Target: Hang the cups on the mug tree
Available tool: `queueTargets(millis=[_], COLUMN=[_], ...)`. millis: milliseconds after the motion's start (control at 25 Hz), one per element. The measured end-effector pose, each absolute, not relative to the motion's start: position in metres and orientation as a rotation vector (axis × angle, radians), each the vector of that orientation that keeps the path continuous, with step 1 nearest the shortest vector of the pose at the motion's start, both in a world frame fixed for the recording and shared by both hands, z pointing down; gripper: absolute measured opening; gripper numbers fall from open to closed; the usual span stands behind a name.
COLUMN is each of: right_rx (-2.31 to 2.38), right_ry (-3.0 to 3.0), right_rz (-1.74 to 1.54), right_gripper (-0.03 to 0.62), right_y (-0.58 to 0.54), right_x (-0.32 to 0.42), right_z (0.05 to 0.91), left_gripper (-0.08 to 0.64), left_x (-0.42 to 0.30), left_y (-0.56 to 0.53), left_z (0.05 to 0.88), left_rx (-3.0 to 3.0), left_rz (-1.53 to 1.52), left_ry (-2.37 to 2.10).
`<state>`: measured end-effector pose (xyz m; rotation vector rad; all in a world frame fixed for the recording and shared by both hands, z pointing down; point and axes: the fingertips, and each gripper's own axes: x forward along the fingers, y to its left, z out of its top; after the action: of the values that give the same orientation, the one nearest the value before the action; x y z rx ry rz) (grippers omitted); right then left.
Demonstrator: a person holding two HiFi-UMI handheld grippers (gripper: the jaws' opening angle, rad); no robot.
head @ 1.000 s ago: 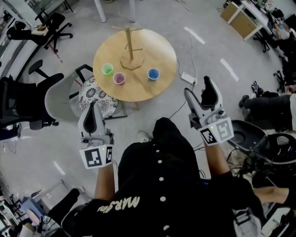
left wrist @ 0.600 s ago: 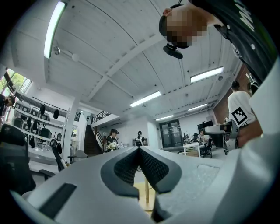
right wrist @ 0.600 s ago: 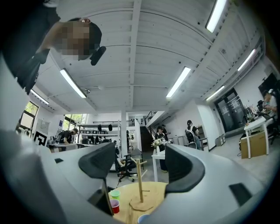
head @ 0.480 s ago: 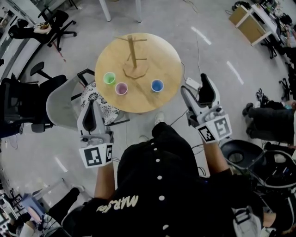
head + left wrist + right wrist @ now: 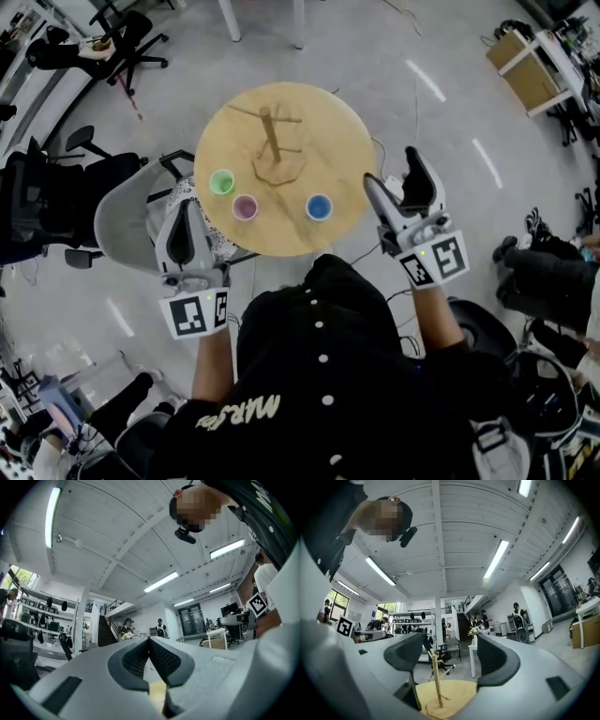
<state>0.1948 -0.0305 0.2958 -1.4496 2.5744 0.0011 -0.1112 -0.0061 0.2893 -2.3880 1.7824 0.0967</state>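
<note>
A round wooden table (image 5: 323, 112) stands ahead of me. On it are a wooden mug tree (image 5: 269, 141), a green cup (image 5: 222, 182), a pink cup (image 5: 245, 207) and a blue cup (image 5: 319, 207), all upright with nothing hung on the tree. My left gripper (image 5: 185, 216) is shut and empty, short of the table's near left edge; its tips meet in the left gripper view (image 5: 149, 639). My right gripper (image 5: 394, 178) is open and empty beside the table's right edge. Between its jaws (image 5: 450, 656) I see the mug tree (image 5: 437, 679) and the table top (image 5: 457, 693).
A grey chair (image 5: 127, 211) and a patterned stool (image 5: 208, 230) crowd the table's left side. Black office chairs (image 5: 37, 202) stand further left. A wooden cabinet (image 5: 530, 70) is at the far right. A seated person's legs (image 5: 544, 267) are to my right.
The table has drawn closer and lower in the head view. Both grippers have come forward with me and now reach its near edge. The cups have not moved.
</note>
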Motion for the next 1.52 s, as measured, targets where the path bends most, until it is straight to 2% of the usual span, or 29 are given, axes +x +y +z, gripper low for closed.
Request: queueTargets(millis=[360,880,1080,1320,1520], right_rx=[-1.308,-1.283,-1.223,-1.254,-1.270], right_ry=[2.802,3.341,3.471,3.557,3.573], right_rz=[-0.029,-0.379,-0.371,-0.443,-0.404], right_gripper=[0.364,0.396,0.402,0.407,0.402], right_y=[-0.075,-0.045,-0.032,-0.027,-0.035], right_x=[0.183,0.116,0.103,0.101,0.094], right_z=[0.340,0.574,0.646,0.713,0.736], left_gripper=[-0.006,-0.006,-0.008,-0.007,-0.007], left_x=[-0.087,-0.102,-0.105,-0.114,-0.119], left_y=[-0.034,-0.067,-0.072,-0.070,-0.066], left_z=[0.302,0.334,0.345,0.360,0.368], left_rx=[-2.345,-2.463,-2.488,-2.497,-2.496], left_rz=[0.041,-0.083,-0.106,-0.152,-0.185], left_ry=[1.894,1.831,1.823,1.835,1.850])
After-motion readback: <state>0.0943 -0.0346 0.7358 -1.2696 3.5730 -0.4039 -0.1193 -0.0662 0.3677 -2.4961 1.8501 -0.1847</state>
